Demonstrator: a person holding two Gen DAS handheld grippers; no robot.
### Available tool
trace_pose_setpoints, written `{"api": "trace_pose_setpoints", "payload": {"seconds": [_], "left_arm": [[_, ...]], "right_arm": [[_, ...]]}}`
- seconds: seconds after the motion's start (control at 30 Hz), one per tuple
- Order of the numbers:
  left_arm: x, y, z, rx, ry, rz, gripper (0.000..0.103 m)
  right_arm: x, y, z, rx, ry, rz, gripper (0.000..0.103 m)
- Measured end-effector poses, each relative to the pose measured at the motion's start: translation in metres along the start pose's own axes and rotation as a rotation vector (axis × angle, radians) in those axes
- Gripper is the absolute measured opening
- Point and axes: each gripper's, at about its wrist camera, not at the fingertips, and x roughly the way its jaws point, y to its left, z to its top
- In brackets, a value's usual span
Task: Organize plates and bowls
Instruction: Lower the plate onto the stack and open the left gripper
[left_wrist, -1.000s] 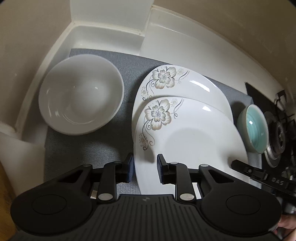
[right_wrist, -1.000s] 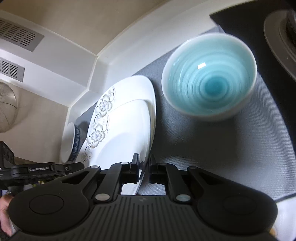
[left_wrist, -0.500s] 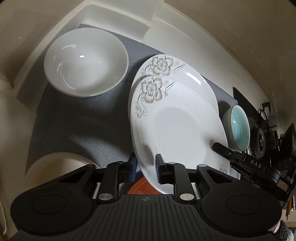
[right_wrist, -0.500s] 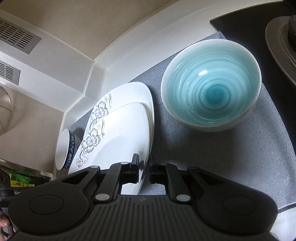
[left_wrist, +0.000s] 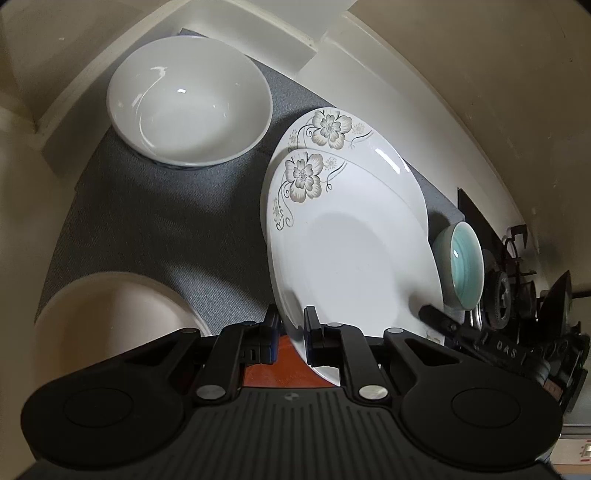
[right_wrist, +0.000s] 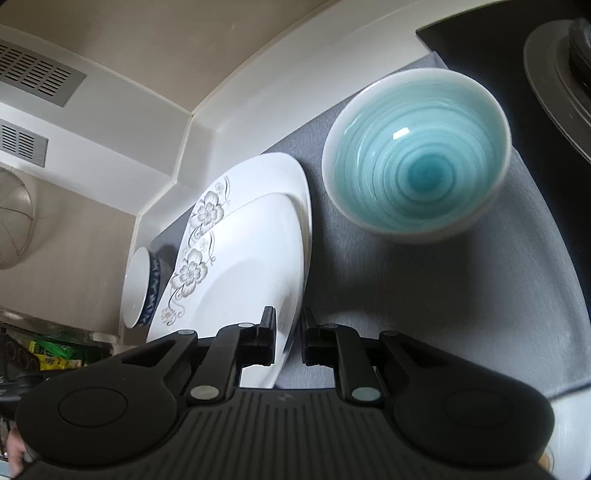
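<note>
Crockery crowds a grey mat (left_wrist: 155, 229) spread over a pale counter (right_wrist: 258, 110) in a wall corner. Two white plates with brown flower prints overlap at the middle. The upper plate (left_wrist: 347, 251) lies tilted over the lower plate (left_wrist: 373, 147), whose flowered rim shows beyond it.

The left claw (left_wrist: 290, 341) has the near edge of the upper plate between its fingers; its jaws are closing, and the right-hand pad touches the rim. The right claw (right_wrist: 288, 339) straddles the opposite edge of the same plate, its jaws opening, with a slight gap on the right-hand side.

A large white bowl (left_wrist: 190, 99) sits on the mat near the corner, well apart from the plates; from the right wrist view its outside shows a blue pattern. A small turquoise bowl (right_wrist: 417, 155) stands just beside the plates, between them and a black stove (left_wrist: 517, 288). A cream bowl (left_wrist: 107, 325) sits near the left claw, and something orange-red (left_wrist: 280, 365) shows beneath the plate's held edge. A mesh strainer (right_wrist: 14, 218) hangs on the wall.
</note>
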Motion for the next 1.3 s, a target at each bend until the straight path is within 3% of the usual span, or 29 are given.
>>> {"api": "trace_pose_setpoints", "payload": {"seconds": [0.23, 0.63, 0.83, 1.07, 1.3], "left_arm": [[-0.005, -0.003, -0.004, 0.009, 0.008, 0.002, 0.014], [0.013, -0.002, 0.020, 0.006, 0.033, 0.003, 0.013], [0.004, -0.003, 0.005, 0.008, 0.032, -0.060, 0.012], [0.021, -0.007, 0.012, 0.005, 0.035, -0.018, 0.009], [0.023, -0.008, 0.011, 0.037, 0.027, 0.028, 0.009]], "right_arm": [[-0.017, 0.014, -0.017, -0.061, 0.003, -0.022, 0.014], [-0.001, 0.015, -0.011, 0.020, -0.081, -0.108, 0.011], [0.006, 0.017, -0.010, 0.030, -0.112, -0.148, 0.009], [0.018, 0.023, -0.013, 0.033, -0.122, -0.173, 0.010], [0.016, 0.027, -0.015, -0.062, -0.136, -0.189, 0.015]]}}
